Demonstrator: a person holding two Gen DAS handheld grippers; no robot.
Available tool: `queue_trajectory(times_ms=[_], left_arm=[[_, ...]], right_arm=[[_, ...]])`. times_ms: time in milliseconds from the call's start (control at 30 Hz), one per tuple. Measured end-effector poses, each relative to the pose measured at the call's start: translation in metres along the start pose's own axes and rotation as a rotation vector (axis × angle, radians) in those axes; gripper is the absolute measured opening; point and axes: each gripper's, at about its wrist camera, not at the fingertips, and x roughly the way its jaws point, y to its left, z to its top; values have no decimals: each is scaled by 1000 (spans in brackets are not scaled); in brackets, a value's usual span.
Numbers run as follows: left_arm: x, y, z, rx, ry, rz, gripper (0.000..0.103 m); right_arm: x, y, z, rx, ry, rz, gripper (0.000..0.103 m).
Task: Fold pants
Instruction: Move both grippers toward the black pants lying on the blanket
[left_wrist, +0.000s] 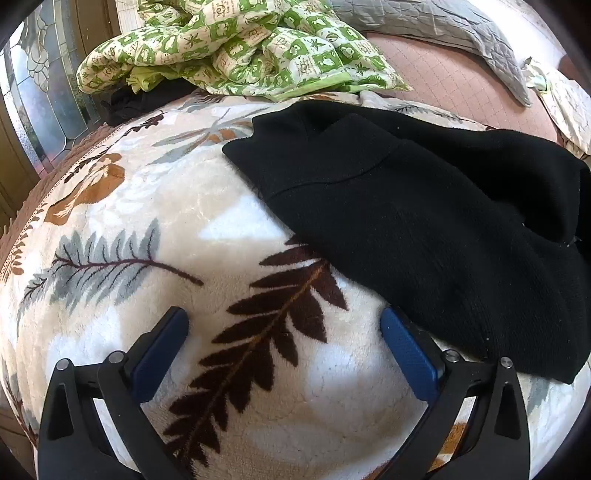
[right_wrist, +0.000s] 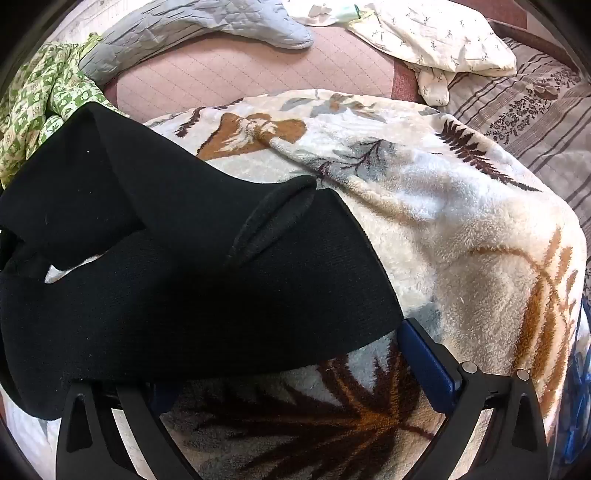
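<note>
Black pants (left_wrist: 424, 206) lie loosely folded on a cream fleece blanket with a leaf print (left_wrist: 184, 221). In the left wrist view they fill the right half. My left gripper (left_wrist: 284, 317) is open and empty over the blanket, its right finger at the pants' near edge. In the right wrist view the pants (right_wrist: 166, 266) cover the left half, with a cuff opening turned up. My right gripper (right_wrist: 280, 332) is open; the pants' near edge drapes over its left finger and hides it. The right blue pad (right_wrist: 428, 365) shows beside the edge.
A green patterned quilt (left_wrist: 236, 44) is bunched at the far left. A grey quilted cover (right_wrist: 192, 33) and a white floral pillow (right_wrist: 436, 40) lie at the back on a pink mattress (right_wrist: 258, 74). Striped bedding (right_wrist: 535, 118) is at the right. A glass door (left_wrist: 40, 92) stands left.
</note>
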Motion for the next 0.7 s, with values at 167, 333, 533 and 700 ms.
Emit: queue_trajectory(times_ms=[167,333,533,700], left_arm=[[-2,2,2,11,40,-13,103],[-23,18,-1,-43,35,-73,103],[-48,27,6,-79,-15,-61,103],[-64,28,11,-82,-62,-70,103]], right_arm=[[-1,-1,1,19,14,8,102],[-23,6,-4,4,7,47,103],[-67,41,-10,-87,-73,114,103],[-84,67,-10,-130,-86,205,103]])
